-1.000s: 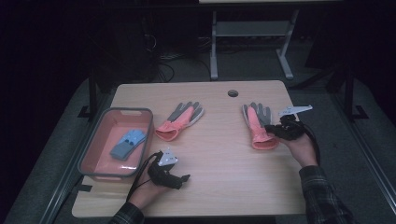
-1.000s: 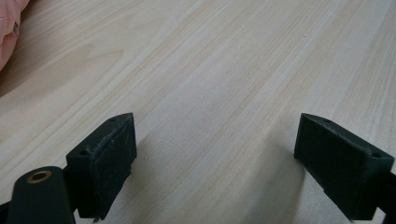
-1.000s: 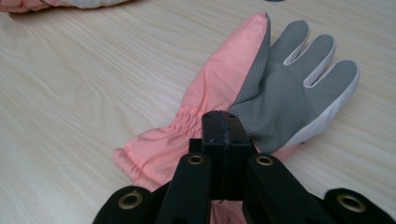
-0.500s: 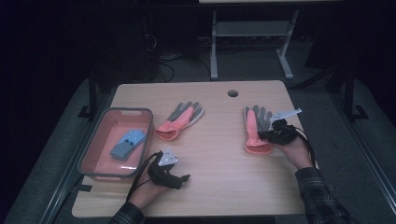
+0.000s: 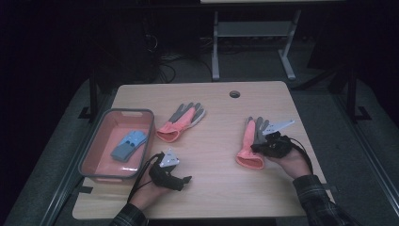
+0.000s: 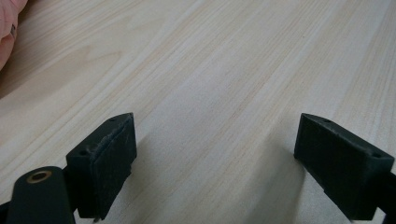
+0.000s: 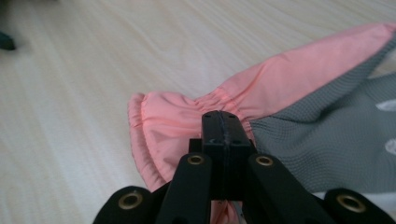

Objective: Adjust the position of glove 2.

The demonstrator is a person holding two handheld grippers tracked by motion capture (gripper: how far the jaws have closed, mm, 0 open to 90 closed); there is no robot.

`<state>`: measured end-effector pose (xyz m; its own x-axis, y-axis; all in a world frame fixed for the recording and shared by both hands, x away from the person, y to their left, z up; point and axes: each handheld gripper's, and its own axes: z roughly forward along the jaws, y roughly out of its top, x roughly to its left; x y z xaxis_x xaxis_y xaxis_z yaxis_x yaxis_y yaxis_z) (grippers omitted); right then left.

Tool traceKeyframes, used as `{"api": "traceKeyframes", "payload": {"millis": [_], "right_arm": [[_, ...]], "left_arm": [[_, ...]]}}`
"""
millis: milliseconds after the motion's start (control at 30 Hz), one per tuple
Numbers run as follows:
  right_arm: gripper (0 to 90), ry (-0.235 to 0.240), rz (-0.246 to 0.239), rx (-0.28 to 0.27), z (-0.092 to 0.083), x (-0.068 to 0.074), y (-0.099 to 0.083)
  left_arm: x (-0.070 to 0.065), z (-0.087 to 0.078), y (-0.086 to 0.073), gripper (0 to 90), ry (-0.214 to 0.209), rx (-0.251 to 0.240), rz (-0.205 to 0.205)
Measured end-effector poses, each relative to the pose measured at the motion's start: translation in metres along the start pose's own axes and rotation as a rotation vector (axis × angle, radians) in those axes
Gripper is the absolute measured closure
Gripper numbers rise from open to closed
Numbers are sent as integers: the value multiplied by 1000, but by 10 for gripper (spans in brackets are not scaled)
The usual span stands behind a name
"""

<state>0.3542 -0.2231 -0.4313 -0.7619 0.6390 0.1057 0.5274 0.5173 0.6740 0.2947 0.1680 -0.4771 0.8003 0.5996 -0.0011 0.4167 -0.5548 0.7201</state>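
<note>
Two pink-and-grey gloves lie flat on the wooden table (image 5: 211, 188). One glove (image 5: 181, 122) is left of centre, the other glove (image 5: 249, 141) to the right. My right gripper (image 5: 255, 148) rests over the right glove's cuff side, jaws pressed together. In the right gripper view its shut tips (image 7: 223, 119) sit just above the gathered pink cuff (image 7: 159, 116), and I see no fabric between them. My left gripper (image 5: 182, 181) lies low near the front left of the table. In the left gripper view it (image 6: 215, 154) is open over bare wood.
A pink bin (image 5: 96, 150) with a folded blue item (image 5: 128, 145) stands at the table's left edge. A round cable hole (image 5: 234, 93) is at the back. Pink fabric (image 6: 7, 37) shows in the left gripper view's corner. A metal frame (image 5: 215, 47) stands behind the table.
My right hand has slid left from beside the right glove onto it. That glove now lies a little nearer and further left. The left hand has stayed put.
</note>
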Motion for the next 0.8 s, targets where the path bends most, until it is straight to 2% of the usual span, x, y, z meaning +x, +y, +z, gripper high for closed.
{"api": "traceKeyframes", "payload": {"millis": [267, 500, 800], "right_arm": [[900, 51, -67, 13, 1, 30, -2], [900, 114, -88, 17, 4, 53, -3], [900, 176, -156, 27, 10, 84, -1]], "left_arm": [[0, 0, 0, 123, -1, 3, 2], [0, 0, 0, 123, -2, -3, -3], [1, 0, 0, 123, -3, 1, 7]]}}
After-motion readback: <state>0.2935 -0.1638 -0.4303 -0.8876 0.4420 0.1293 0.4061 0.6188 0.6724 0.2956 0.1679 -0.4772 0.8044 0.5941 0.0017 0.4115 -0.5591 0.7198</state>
